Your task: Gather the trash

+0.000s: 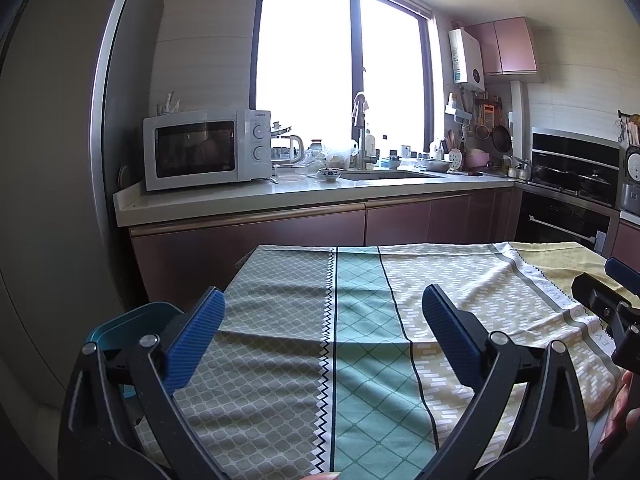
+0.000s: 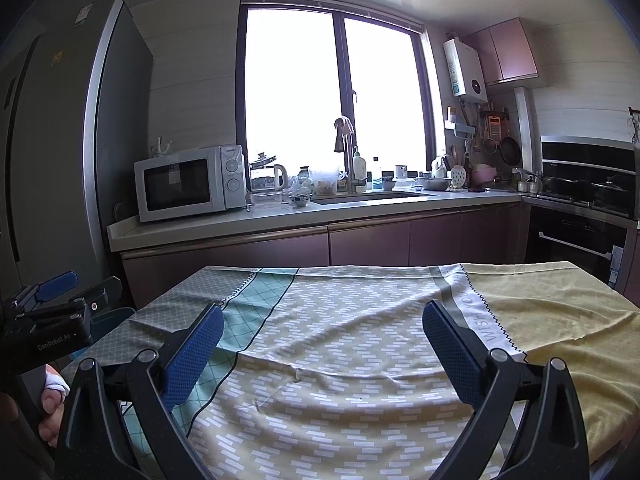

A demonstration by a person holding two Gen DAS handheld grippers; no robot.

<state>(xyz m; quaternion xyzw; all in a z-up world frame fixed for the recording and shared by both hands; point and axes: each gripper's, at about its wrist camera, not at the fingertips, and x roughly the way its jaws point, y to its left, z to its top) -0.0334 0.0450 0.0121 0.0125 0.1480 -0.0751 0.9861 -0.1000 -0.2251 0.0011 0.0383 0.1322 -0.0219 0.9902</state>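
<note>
My left gripper (image 1: 322, 304) is open and empty, held over the patterned tablecloth (image 1: 360, 340). My right gripper (image 2: 322, 320) is open and empty too, over the same tablecloth (image 2: 360, 360). Each gripper shows in the other's view: the right one at the right edge of the left wrist view (image 1: 612, 300), the left one at the left edge of the right wrist view (image 2: 60, 304). A teal bin (image 1: 132, 320) stands beside the table's left edge, partly behind my left finger. No piece of trash shows on the cloth in either view.
A kitchen counter (image 1: 280, 196) runs behind the table with a white microwave (image 1: 208, 148), kettle, bowls, sink and tap. A tall grey fridge (image 2: 60, 160) stands at the left. An oven and hob (image 1: 572, 192) are at the right.
</note>
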